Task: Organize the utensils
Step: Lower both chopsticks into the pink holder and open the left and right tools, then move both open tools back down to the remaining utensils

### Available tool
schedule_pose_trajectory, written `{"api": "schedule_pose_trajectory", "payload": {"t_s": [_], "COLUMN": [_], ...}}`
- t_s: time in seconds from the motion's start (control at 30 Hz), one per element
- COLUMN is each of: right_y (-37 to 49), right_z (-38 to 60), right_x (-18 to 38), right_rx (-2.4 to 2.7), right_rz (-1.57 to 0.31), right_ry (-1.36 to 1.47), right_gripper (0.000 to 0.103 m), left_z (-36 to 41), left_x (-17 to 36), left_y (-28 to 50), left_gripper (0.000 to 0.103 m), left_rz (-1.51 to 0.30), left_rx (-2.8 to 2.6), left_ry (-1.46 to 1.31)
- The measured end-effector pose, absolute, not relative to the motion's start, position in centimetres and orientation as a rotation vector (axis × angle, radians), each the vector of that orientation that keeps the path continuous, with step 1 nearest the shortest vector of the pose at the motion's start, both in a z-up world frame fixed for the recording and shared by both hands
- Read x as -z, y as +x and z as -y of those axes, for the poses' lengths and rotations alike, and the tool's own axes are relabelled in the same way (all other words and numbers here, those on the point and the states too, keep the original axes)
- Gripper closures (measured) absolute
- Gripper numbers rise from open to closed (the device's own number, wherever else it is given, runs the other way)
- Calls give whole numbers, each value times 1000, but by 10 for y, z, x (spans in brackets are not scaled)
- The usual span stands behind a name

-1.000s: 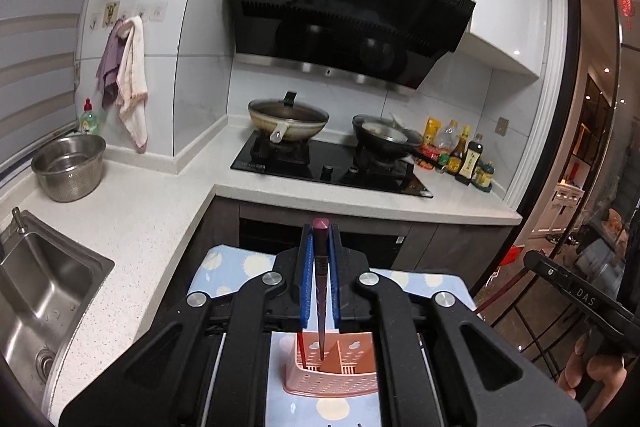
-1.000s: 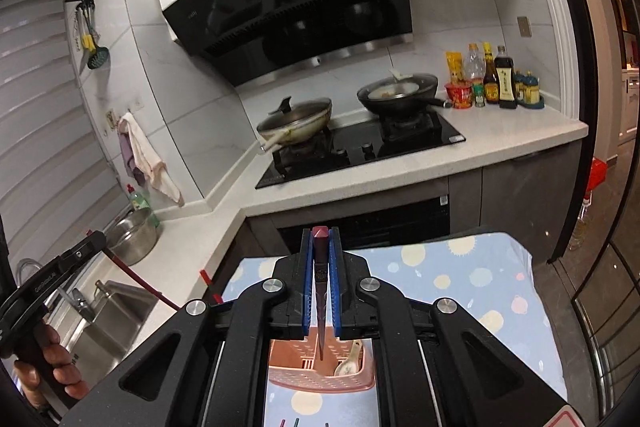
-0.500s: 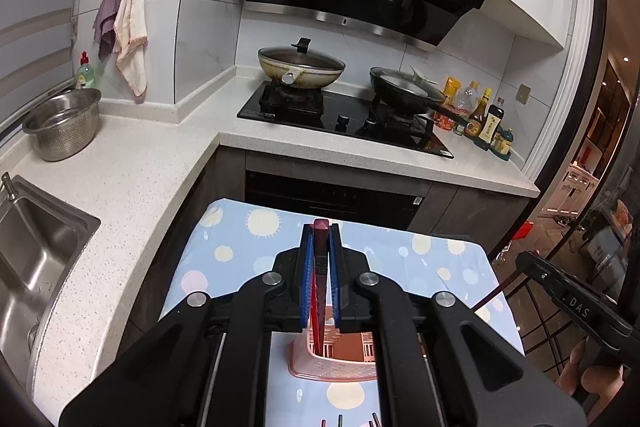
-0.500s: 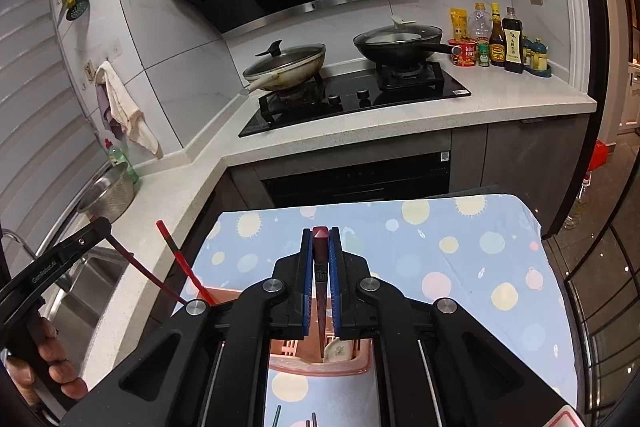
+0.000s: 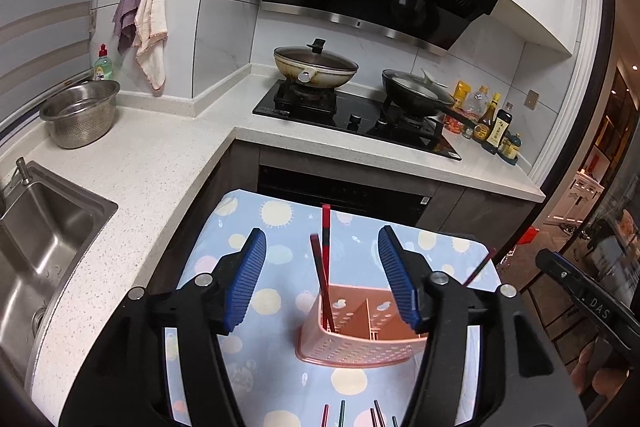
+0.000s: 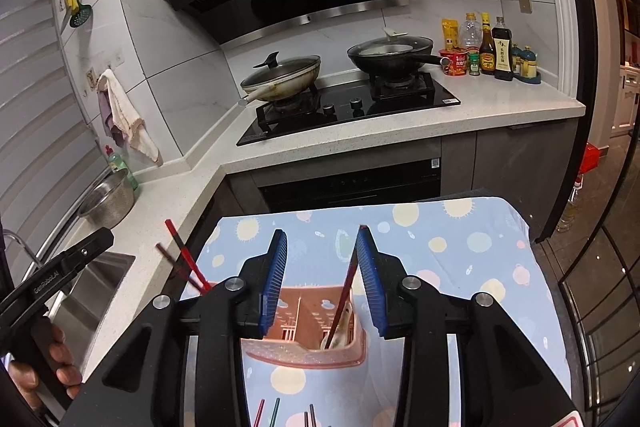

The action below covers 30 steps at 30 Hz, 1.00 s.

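**Both grippers releasing chopsticks into the pink holder**

Left wrist view: the left gripper [image 5: 322,279] hangs over a pink perforated utensil holder [image 5: 360,331] standing on a table covered by a blue cloth with sun and dot prints [image 5: 276,215]. Its jaws are opening, blue pads spread wide. Two red chopsticks [image 5: 325,259] stand between them, clear of both pads, lower ends inside the holder's left compartment and tops leaning against each other. More chopstick ends [image 5: 342,415] lie on the cloth at the near edge.

Right wrist view: the right gripper [image 6: 322,275] is above the same holder [image 6: 304,343]. Its jaws are opening, parted less widely. One dark red chopstick [image 6: 346,291] leans in the right compartment, its upper part just beside the right pad; whether it touches cannot be told. A pale spoon [image 6: 344,327] sits in that compartment. At the left edge, a hand [image 6: 44,367] grasps the other gripper's handle.
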State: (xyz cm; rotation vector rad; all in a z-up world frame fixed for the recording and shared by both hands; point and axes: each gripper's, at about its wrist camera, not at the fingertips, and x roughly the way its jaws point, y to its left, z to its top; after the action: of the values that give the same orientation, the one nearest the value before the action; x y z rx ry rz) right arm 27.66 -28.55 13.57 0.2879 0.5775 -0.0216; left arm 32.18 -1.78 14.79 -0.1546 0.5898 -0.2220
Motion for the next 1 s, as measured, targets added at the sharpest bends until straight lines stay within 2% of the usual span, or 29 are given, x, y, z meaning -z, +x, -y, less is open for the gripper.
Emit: {"api": "schedule_pose_trajectory", "payload": {"t_s": [0.23, 0.5, 1.0], "right_y": [229, 161, 45], "right_z": [285, 269, 243], "right_x": [-121, -79, 63], "right_rx": [21, 10, -18], "right_rz": [-613, -707, -991], "right_ry": [281, 229, 240], "right_gripper": [67, 67, 67], "left_z": [11, 0, -10], "left_x": [-142, -111, 13], "left_y": [285, 230, 128], "left_gripper": [47, 46, 46], "left_rz": [-597, -655, -875], "left_rx": [211, 207, 206], "left_ry": [-139, -134, -113]}}
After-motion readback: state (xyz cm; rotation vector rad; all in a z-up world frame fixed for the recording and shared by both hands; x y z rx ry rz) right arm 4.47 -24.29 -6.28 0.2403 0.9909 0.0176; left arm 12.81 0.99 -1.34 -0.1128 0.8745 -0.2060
